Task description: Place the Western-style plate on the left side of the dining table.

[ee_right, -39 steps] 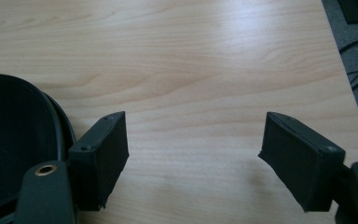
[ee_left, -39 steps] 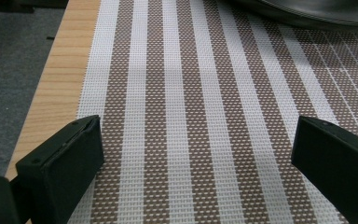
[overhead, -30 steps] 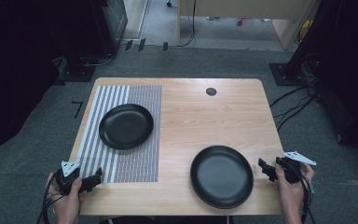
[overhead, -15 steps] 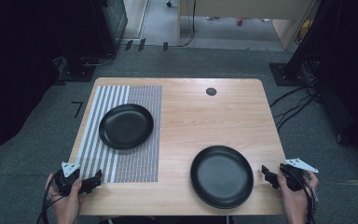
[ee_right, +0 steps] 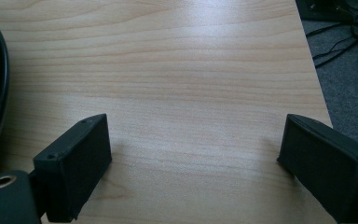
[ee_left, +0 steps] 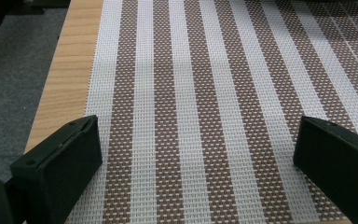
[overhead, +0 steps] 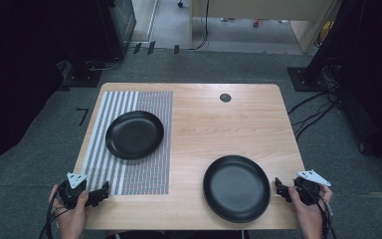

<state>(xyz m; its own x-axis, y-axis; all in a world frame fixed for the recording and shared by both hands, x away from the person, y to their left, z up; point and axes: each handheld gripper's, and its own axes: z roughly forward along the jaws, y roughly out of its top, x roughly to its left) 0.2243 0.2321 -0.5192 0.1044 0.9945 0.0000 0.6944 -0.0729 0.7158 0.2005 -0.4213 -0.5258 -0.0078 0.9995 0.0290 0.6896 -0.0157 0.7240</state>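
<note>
Now right gripper (overhead: 282, 189) sitting at table's (overhead: 219, 124) near right corner, jaws spread wide, having just been opening, nothing lying between them, bare wood showing under them in right gripper view. Near black plate (overhead: 236, 187) resting on wood just left of right gripper, apart from it. Left gripper (overhead: 101, 192) hovering over near edge of striped placemat (overhead: 132, 174), jaws spread, gripping nothing. Far black plate (overhead: 134, 134) lying on placemat, well apart from both grippers.
</note>
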